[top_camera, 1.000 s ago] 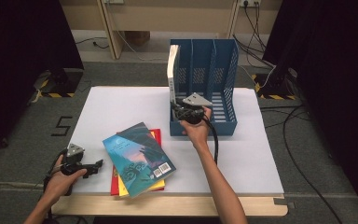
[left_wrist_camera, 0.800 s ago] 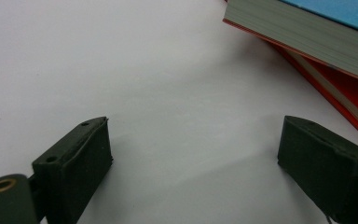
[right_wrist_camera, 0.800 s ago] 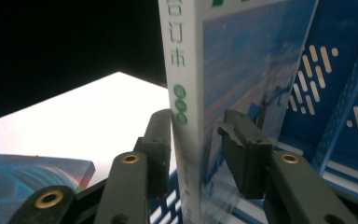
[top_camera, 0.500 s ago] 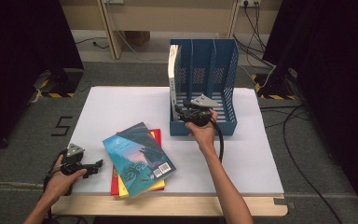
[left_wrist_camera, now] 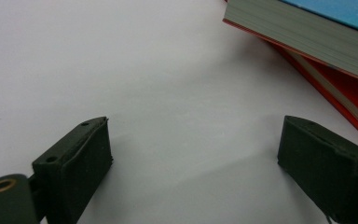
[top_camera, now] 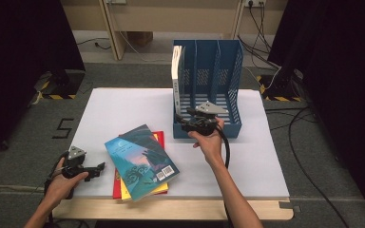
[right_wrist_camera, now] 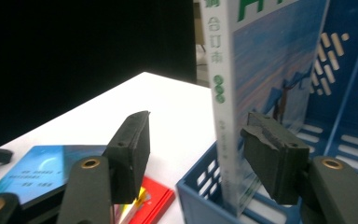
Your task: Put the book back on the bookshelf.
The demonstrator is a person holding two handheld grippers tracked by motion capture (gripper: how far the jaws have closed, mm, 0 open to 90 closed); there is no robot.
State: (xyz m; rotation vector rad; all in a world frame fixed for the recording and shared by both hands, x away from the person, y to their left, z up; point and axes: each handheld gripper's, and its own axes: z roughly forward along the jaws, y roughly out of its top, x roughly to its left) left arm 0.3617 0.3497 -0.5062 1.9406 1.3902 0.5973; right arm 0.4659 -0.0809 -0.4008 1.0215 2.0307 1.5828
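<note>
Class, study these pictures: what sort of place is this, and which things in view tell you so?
Most likely a lab or studio set up for recording desk-tidying work, not a real office. A white table stands between black curtains, cables trail over the carpet, and it holds just a blue file rack and some books.

The book point(right_wrist_camera: 242, 93) standing in the blue file rack point(right_wrist_camera: 200, 198) carries print on its white spine: in the right gripper view, green Chinese characters run down it — 合订本 can be made out, with a partly cut-off character above and three small green round marks below. At the top of its front cover, large green letters are cropped by the frame and unreadable. On the floor mat at nine o'clock of the table point(top_camera: 123, 109), a black "5" point(top_camera: 62, 128) is marked. The top book of the stack point(top_camera: 142, 161) shows a barcode label point(top_camera: 164, 173) — its digits are too small to read.
</note>
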